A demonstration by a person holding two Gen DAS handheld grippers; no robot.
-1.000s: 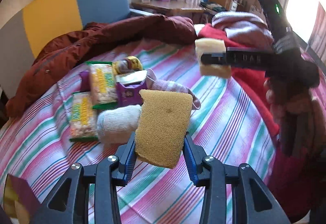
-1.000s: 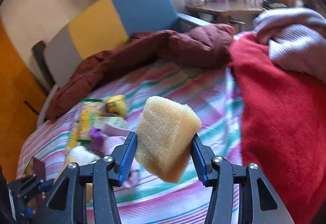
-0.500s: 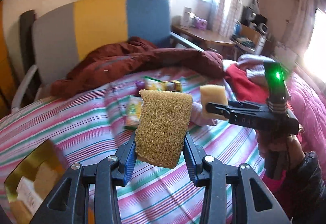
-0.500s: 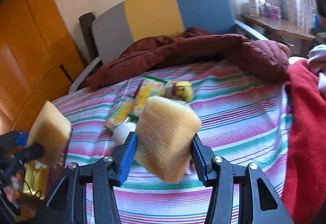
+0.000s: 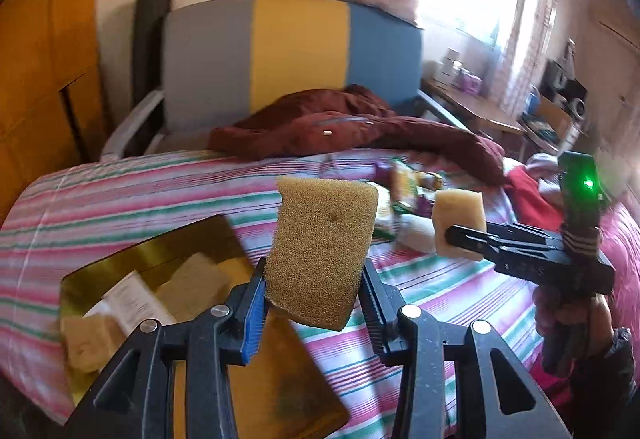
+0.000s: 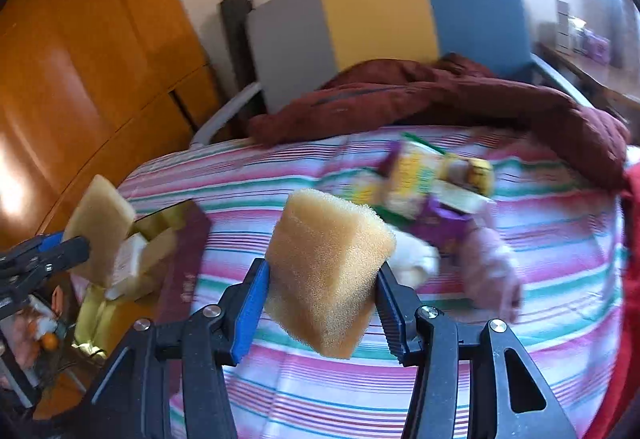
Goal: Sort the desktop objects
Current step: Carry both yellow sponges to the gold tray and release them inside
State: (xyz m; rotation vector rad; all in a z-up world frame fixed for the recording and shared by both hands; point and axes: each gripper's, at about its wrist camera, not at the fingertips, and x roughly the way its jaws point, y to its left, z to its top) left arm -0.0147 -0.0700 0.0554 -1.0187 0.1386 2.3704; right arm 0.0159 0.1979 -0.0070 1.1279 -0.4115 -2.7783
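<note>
My left gripper (image 5: 314, 303) pinches a brown sponge (image 5: 322, 249) between its blue-padded fingers (image 5: 253, 313), holding it upright in the air above the near edge of an open gold-lined box (image 5: 192, 239) that sits on the striped bedspread (image 5: 120, 191). Inside the box I can see pale sponge-like blocks (image 5: 192, 279) and a white paper slip (image 5: 132, 299). My right gripper (image 6: 322, 301) is clamped on a yellow sponge (image 6: 328, 267), tilted, held clear above the bedspread (image 6: 520, 359). From the left camera, that yellow sponge (image 5: 460, 229) hangs to the right of the brown one, well apart from it, with the right gripper (image 5: 464, 235) reaching in from the side, a green light (image 5: 588, 183) glowing on its body. From the right camera, the brown sponge (image 6: 100, 223) hovers over the box (image 6: 168, 235) at far left. Farther along the bed lie blurred snack packets (image 6: 416, 175) and a pale sock (image 6: 416, 259), with a maroon jacket (image 6: 440, 99) bunched before the grey, yellow and blue headboard (image 6: 380, 15).
</note>
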